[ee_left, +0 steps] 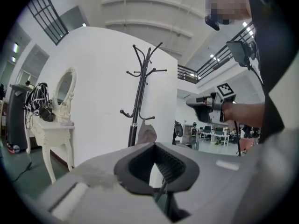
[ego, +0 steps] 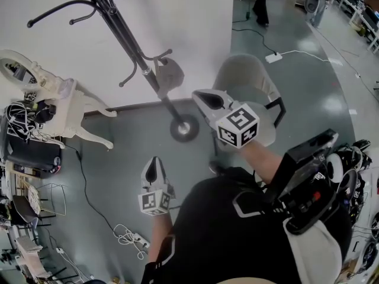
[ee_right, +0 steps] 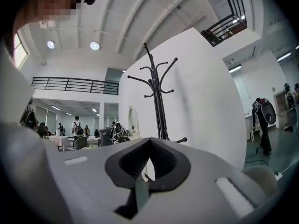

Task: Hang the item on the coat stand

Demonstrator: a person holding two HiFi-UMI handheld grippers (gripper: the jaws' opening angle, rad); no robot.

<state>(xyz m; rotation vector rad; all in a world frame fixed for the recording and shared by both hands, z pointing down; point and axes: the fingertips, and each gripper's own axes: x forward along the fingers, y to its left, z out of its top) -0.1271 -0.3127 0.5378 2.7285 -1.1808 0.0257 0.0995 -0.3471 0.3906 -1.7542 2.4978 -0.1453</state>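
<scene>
both tongs are empty here: the left tongs [ego: 155, 163] have their jaws pressed together with nothing between them, and the right tongs [ego: 207, 99] are closed tip to tip on nothing as well. the item [ego: 168, 74], a floppy grey piece, hangs on 1 of the lower hooks of the black coat stand [ego: 127, 40], ahead of both tongs and a little to the left of the right pair, well apart from either. so the hanging looks done, and the worry now is undoing it. the item looks to sit on a short, shallow hook, how securely i can't tell, so a knock on the pole could shake it off. the right tongs are the nearer pair, raised towards the pole, and a careless swing to the left would do exactly that. the stand rests on 1 small round base [ego: 185, 128] below the right tongs, so a nudge there could rock the whole stand.
</scene>
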